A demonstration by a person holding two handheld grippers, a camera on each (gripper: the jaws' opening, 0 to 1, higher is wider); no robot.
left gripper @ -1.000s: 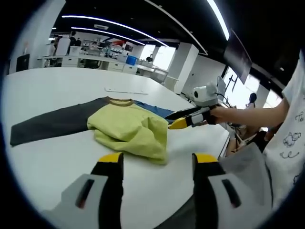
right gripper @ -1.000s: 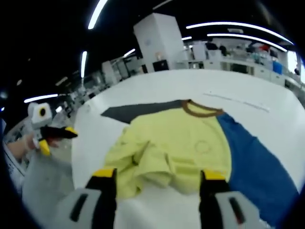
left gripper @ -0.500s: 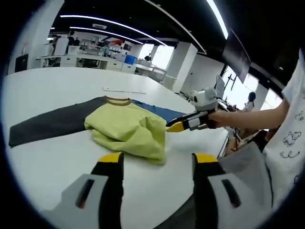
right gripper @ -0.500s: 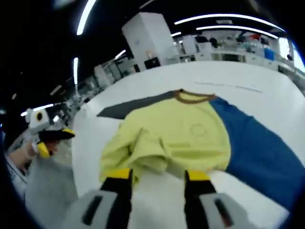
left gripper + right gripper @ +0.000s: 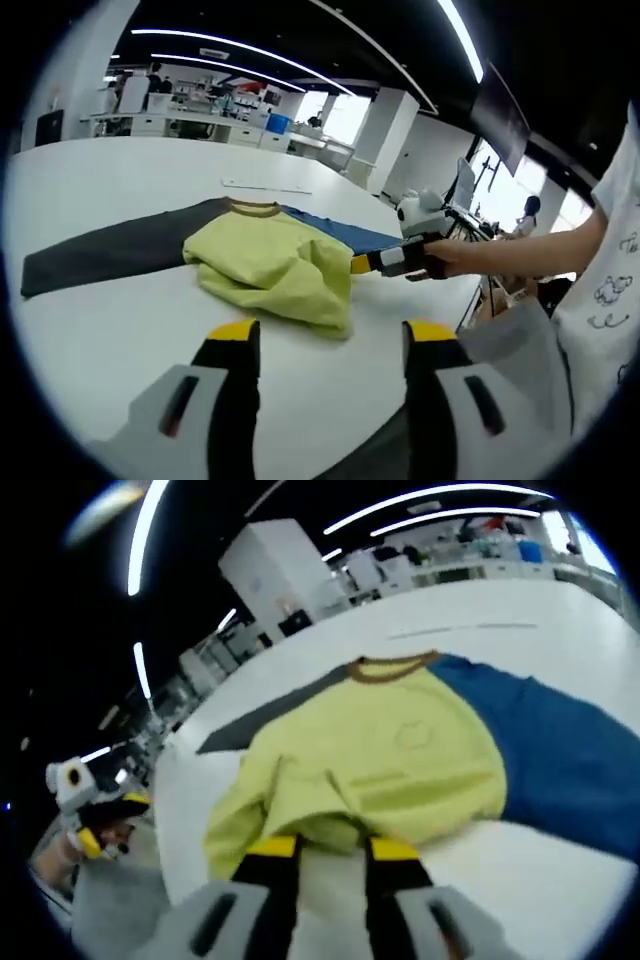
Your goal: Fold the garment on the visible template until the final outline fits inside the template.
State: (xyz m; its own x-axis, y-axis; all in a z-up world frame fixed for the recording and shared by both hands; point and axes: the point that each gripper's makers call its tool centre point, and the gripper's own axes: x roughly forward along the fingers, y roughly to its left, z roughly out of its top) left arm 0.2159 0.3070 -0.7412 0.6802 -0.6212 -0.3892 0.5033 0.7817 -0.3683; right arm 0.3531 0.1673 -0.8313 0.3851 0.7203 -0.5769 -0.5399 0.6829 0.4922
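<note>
Our garment (image 5: 400, 770) lies on the white bench (image 5: 100, 320), its yellow body bunched. We keep the left tool (image 5: 325, 340) wide and back, while the right tool (image 5: 333, 848), jaws narrowed, seems about to pinch the near hem for folding.

Garment (image 5: 270, 265): yellow-green body, brown collar, one grey sleeve, one blue. Table (image 5: 110, 175) white. Tongs (image 5: 333, 848) yellow-tipped.
</note>
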